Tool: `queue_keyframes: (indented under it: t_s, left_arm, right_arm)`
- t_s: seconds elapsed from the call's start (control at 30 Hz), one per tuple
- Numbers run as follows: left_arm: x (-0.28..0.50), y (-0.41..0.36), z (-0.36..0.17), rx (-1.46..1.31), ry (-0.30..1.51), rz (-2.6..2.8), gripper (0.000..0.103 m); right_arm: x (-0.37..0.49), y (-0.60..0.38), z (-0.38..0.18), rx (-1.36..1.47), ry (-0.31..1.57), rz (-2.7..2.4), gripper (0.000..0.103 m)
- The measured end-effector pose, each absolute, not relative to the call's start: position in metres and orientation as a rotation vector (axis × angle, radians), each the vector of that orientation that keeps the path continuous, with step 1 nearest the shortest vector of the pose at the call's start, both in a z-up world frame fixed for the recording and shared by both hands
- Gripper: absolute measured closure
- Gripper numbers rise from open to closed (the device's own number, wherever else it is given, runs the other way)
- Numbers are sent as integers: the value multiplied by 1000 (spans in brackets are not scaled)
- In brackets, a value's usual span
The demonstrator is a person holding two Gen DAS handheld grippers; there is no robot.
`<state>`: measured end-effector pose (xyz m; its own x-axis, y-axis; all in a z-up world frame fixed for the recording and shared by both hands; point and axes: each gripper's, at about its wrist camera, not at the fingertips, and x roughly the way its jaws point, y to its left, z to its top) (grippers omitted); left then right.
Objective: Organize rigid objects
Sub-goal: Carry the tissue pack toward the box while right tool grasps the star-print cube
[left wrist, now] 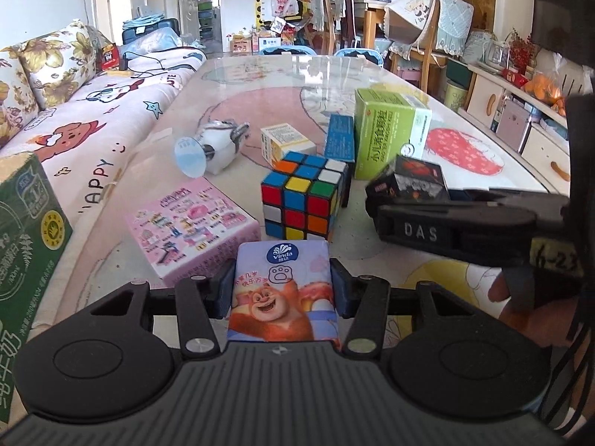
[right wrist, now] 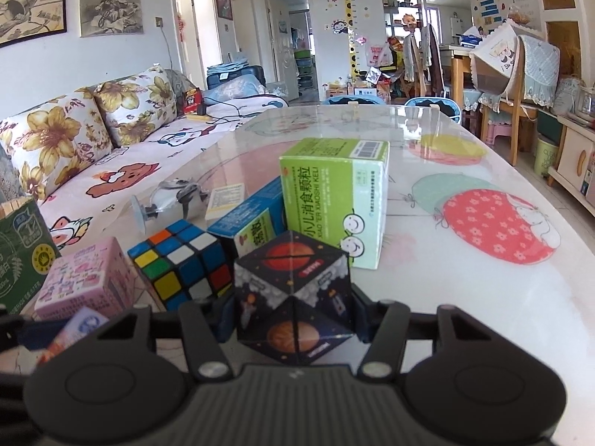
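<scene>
On a glossy cartoon-print table, the left gripper clamps a soft, light, crushable lilac tissue pack by its long sides, while the right gripper squeezes a rigid, light, dark space-print cube across its flat opposite faces.

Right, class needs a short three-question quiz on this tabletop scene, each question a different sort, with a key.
1. True or false: the left gripper is closed on the tissue pack.
2. What does the right gripper hold? A) the puzzle cube B) the dark space cube C) the green box
3. Fill in: in the left wrist view, the pink box lies to the ___ of the puzzle cube.

Key: 1 true; 2 B; 3 left.
</scene>
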<state>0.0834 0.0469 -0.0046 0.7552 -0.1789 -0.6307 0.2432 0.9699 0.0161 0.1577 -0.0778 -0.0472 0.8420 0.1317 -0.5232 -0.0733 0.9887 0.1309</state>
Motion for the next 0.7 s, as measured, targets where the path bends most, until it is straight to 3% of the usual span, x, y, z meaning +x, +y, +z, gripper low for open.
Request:
queue_keyframes:
  t_s: [0.7]
  left_arm:
    - [84,101,31,8,549,-130,40]
  right_arm:
    - [127,-42,-45,10,537,68,46]
